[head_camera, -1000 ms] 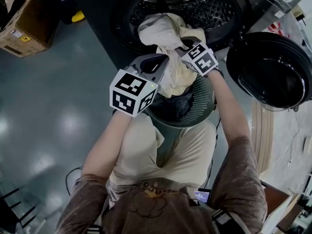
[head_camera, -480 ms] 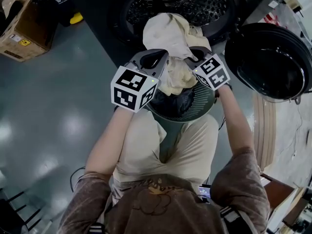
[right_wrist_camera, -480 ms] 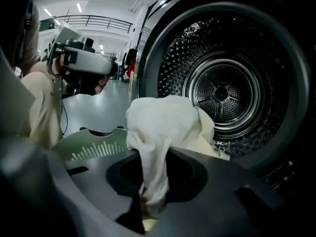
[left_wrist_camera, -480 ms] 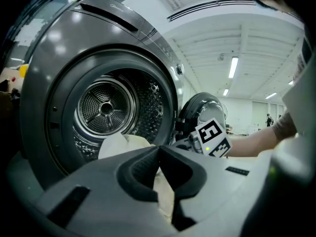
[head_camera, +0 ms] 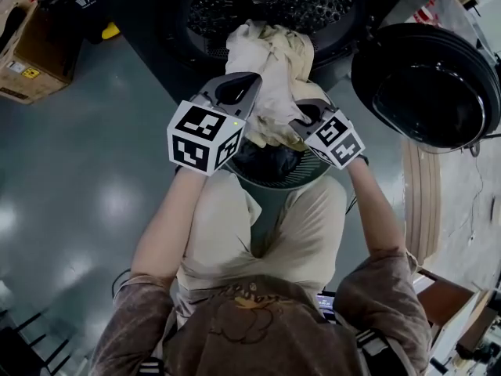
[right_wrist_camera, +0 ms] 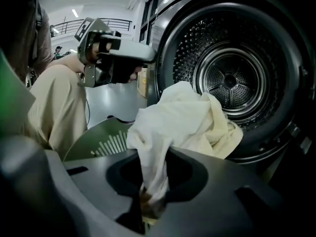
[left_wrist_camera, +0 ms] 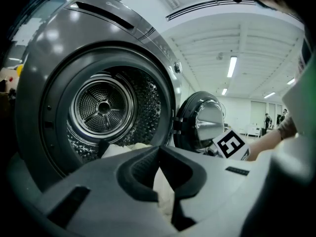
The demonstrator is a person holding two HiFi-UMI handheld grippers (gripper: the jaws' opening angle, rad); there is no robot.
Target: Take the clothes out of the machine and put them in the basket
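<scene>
The cream clothes [head_camera: 270,61] hang as one bundle in the air between the machine's open drum [head_camera: 313,6] and the basket [head_camera: 270,186]. Their lower folds sit just over the basket's dark inside.

The right gripper [right_wrist_camera: 150,209] has its fingers clamped on a gathered twist of the fabric, which rises out of the grip and spreads toward the drum. The left gripper [left_wrist_camera: 170,209] has its fingers together on a pale fold of the same bundle.

Judgement: grips on opposite sides keep the loose load from trailing onto the floor [head_camera: 94,171] as it crosses the machine's lip. The basket stands on the floor against the person's knees, right in front of the drum mouth, presumably to keep the drop short. The door [head_camera: 427,84] is swung wide to the right, clear of the path. The clothes are not yet released.
</scene>
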